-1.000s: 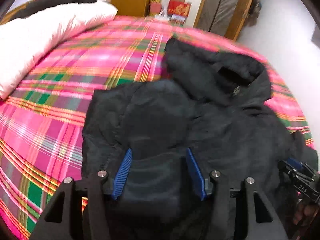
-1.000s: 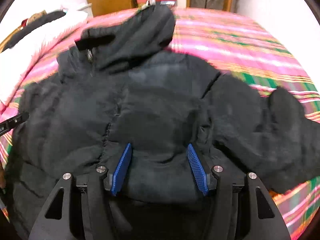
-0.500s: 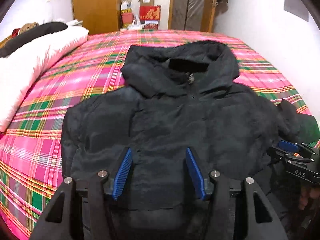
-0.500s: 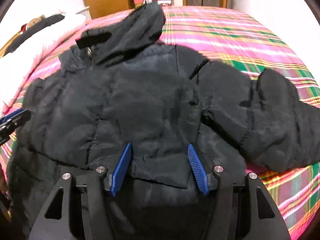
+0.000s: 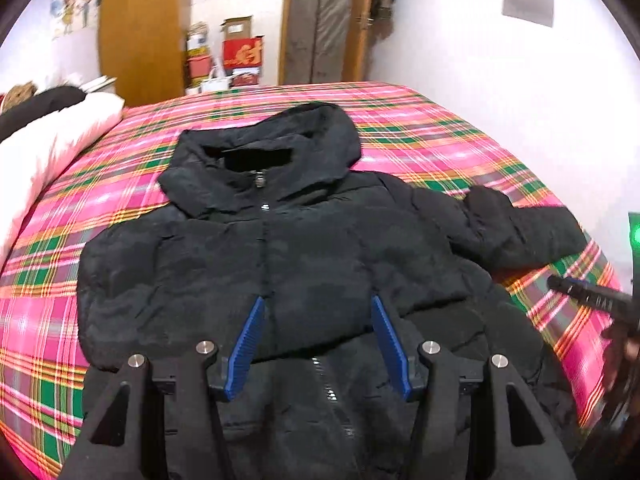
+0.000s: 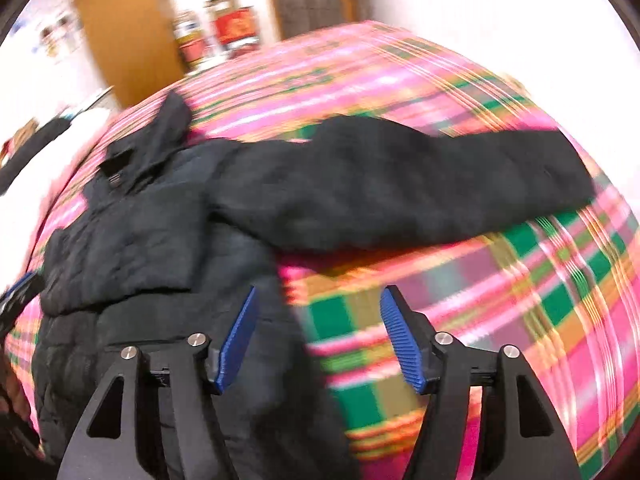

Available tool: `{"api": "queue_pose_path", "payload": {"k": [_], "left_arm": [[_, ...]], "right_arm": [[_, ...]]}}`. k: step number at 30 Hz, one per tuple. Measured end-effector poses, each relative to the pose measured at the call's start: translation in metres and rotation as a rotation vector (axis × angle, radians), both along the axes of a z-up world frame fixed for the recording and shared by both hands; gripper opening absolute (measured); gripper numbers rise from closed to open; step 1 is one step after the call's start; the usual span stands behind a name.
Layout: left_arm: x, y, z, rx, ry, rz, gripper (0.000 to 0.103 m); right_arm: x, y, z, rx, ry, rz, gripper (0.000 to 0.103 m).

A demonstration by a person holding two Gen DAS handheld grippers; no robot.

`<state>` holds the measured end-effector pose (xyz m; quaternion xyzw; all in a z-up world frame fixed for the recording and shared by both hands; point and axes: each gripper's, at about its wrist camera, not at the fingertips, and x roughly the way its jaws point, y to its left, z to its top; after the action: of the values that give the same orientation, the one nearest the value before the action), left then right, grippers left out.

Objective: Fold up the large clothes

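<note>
One sleeve (image 5: 524,236) lies outstretched on the bed (image 5: 420,120) while the other has been folded across the jacket (image 5: 280,248); left tongs (image 5: 316,340) released, right tongs (image 6: 316,340) opening, empty.

Home bedroom: plaid-covered bed (image 5: 420,120), white pillow (image 5: 48,140), wooden door (image 5: 140,28).

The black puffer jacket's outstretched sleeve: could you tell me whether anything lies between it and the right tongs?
Nothing visible does: only bare pink plaid bedsheet separates the right tongs, now opening and empty, from the black puffer jacket's outstretched sleeve.
</note>
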<state>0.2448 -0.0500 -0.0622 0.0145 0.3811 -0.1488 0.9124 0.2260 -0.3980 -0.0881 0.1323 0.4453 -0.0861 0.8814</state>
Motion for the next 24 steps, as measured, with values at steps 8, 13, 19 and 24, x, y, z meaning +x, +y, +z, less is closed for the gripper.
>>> {"api": "queue_pose_path", "payload": {"k": [8, 13, 19, 24], "left_arm": [[0.020, 0.003, -0.025, 0.039, 0.038, 0.047, 0.058], [0.039, 0.023, -0.039, 0.057, 0.070, 0.128, 0.058], [0.053, 0.044, -0.052, 0.058, 0.103, 0.197, 0.058], [0.059, 0.049, -0.060, 0.056, 0.120, 0.205, 0.058]], "right_arm": [[-0.004, -0.095, -0.024, 0.098, -0.002, -0.187, 0.064], [0.000, -0.150, -0.038, 0.235, -0.047, -0.304, 0.067], [0.019, -0.195, -0.050, 0.337, -0.128, -0.381, 0.067], [0.038, -0.216, -0.051, 0.348, -0.181, -0.431, 0.067]]}}
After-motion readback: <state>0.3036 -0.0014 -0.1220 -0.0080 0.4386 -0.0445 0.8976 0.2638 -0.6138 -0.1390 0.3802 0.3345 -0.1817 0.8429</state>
